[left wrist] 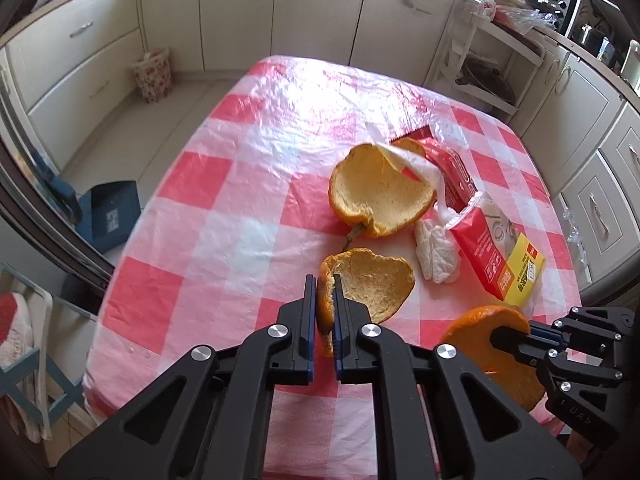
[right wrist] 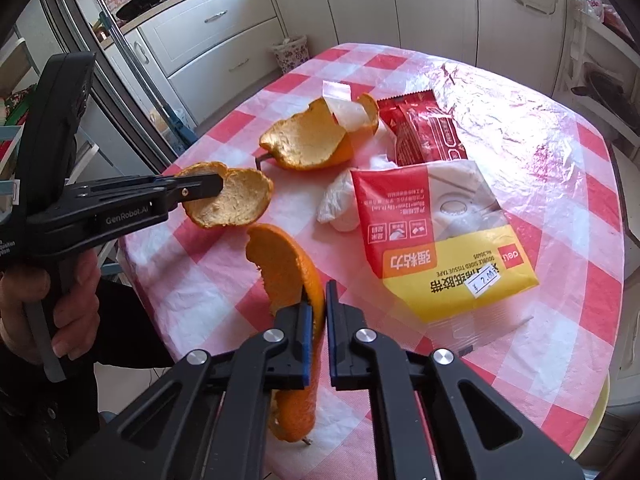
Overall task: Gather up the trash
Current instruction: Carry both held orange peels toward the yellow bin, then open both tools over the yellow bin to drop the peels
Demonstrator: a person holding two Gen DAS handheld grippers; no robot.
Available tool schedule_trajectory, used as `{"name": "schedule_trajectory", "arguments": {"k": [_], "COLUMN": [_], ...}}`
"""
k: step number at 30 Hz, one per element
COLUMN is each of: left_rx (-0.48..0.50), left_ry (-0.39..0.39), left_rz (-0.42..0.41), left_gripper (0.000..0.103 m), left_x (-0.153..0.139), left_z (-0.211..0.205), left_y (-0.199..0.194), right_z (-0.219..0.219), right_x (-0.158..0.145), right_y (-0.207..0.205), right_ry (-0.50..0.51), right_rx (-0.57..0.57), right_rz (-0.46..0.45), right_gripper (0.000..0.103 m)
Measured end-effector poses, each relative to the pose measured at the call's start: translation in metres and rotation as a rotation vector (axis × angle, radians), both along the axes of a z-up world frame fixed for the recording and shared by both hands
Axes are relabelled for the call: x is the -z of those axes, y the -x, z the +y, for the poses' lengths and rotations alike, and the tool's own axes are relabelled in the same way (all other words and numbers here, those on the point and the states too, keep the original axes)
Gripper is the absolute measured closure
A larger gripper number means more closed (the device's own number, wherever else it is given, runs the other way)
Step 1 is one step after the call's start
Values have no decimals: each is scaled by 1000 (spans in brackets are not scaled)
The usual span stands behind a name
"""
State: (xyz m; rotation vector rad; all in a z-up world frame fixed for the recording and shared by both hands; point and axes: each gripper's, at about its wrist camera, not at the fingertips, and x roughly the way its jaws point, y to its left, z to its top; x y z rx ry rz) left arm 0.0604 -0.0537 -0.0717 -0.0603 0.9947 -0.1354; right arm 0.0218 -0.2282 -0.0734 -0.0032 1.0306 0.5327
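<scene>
Partly hidden, one orange peel runs (lower end unseen) behind right tool.

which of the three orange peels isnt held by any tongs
The big far peel with the stem, lying beside the red wrapper; the two nearer peels are each clamped.

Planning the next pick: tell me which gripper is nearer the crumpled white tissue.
Left. The left gripper sits just across a peel piece from the crumpled white tissue; the right gripper hangs lower, nearer the table edge.

A red-and-white checked bench stands before cream cabinets; a patterned wastebasket sits far left on the floor.
</scene>
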Motion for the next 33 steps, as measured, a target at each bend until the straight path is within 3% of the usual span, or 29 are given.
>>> {"name": "schedule_trajectory", "arguments": {"k": [13,19,23,27,30,33], "left_rx": [-4,-6,44,121,191,264], "left_ry": [-20,52,128,181,192,217], "left_rz": [-93,-141,-189,-214,-206,-156], "left_gripper": [97,97,97,97,97,97], "left_x": [-20,-38,-58,-72,-75,-67], "left_z": [1,3,-12,-50,-94,-146], "left_y": [7,12,20,29,36,44], "right_z": [-8,-26,-66,-136,-183,-230], "right_x": [-18,-37,-61,-77,-74,-56], "right_y": [7,11,18,36,51,62], "right_ry": [-56,-85,-94,-76,-23,0], "right_rx": [6,44,139,308,422,525], "right_rz": [-35,-79,-144,-199,-205,-153], "right_gripper": [96,96,96,96,96,96]}}
